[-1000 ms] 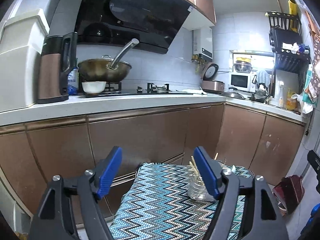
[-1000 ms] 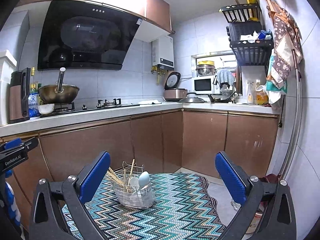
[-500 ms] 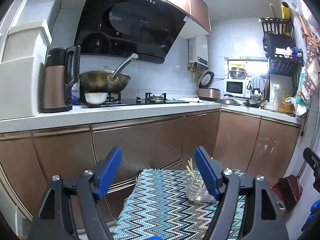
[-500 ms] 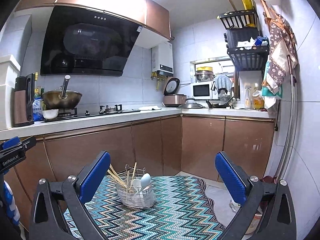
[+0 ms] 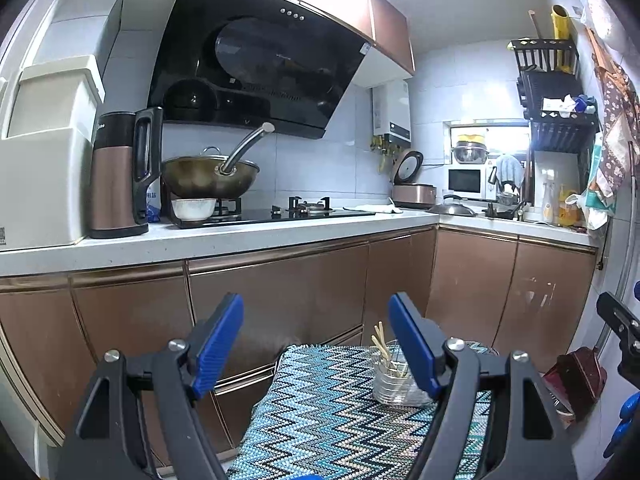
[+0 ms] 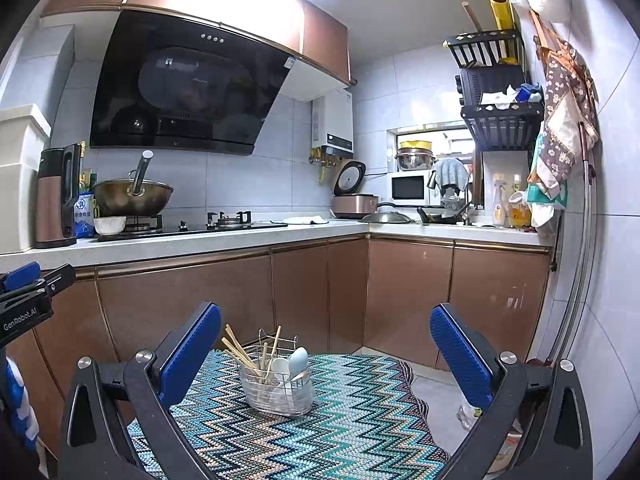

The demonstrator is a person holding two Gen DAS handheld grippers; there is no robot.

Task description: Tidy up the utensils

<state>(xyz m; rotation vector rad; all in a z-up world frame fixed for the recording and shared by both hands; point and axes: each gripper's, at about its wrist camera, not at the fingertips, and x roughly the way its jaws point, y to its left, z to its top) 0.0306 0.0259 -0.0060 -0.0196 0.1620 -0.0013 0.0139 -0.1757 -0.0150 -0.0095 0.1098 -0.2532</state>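
Holding both grippers, left (image 5: 316, 344) and right (image 6: 326, 350), spread wide, empty, above zigzag mat (image 6: 320, 432). Chopsticks (image 6: 240, 354), spoons (image 6: 290, 364) stand in wire caddy (image 6: 280, 390). I judge utensils sorted; nothing loose visible.

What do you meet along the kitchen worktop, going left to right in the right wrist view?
Tall bronze and black electric kettle → brass-coloured wok with a long handle → black gas hob burner → open-lidded bronze rice cooker → white microwave oven → clear spray bottle.
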